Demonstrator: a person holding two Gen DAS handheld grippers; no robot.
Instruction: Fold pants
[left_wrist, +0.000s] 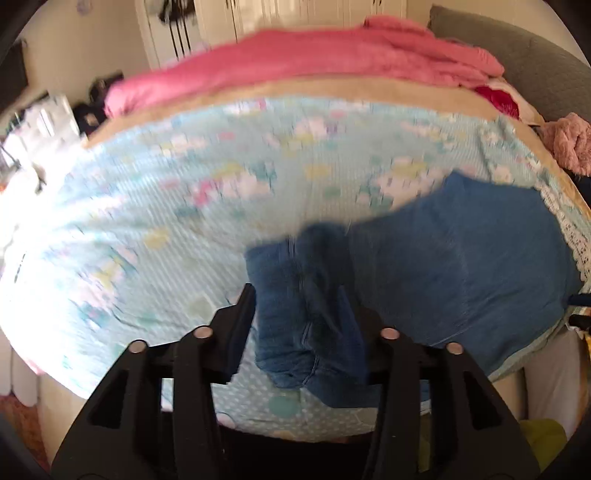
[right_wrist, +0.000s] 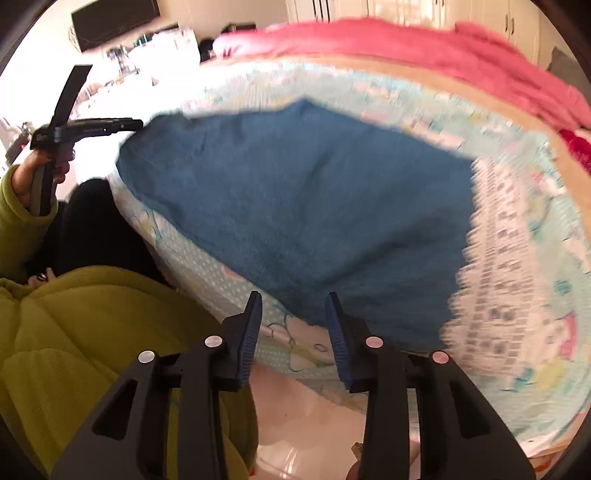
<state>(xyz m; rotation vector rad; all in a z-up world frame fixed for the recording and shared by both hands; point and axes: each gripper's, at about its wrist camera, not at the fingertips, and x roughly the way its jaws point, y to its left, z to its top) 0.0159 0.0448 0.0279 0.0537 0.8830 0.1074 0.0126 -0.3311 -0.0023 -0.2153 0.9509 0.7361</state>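
While both views are smeared by motion blur, I can make out the blue denim pants (right_wrist: 295, 206) lying on the pale blue patterned bedsheet (left_wrist: 155, 206) near the bed's close edge, spread fairly flat in the right wrist view. In my left wrist view a bunched, seamed part of the pants (left_wrist: 306, 306) hangs between the fingers of my left gripper (left_wrist: 301, 306); the jaws stand partly apart, and I cannot tell whether the pads actually pinch the cloth or it merely sits between them. My right gripper (right_wrist: 293, 325) hovers at the near edge of the pants with its blue-padded jaws partly spread and nothing between them, only sheet and denim behind the gap. From the right wrist view I also see the left hand (right_wrist: 44, 173), in a yellow-green sleeve (right_wrist: 18, 218), holding the other gripper's handle at the far left. A pink blanket (left_wrist: 295, 59) lies along the far side of the bed. No brand, label or writing is readable anywhere.
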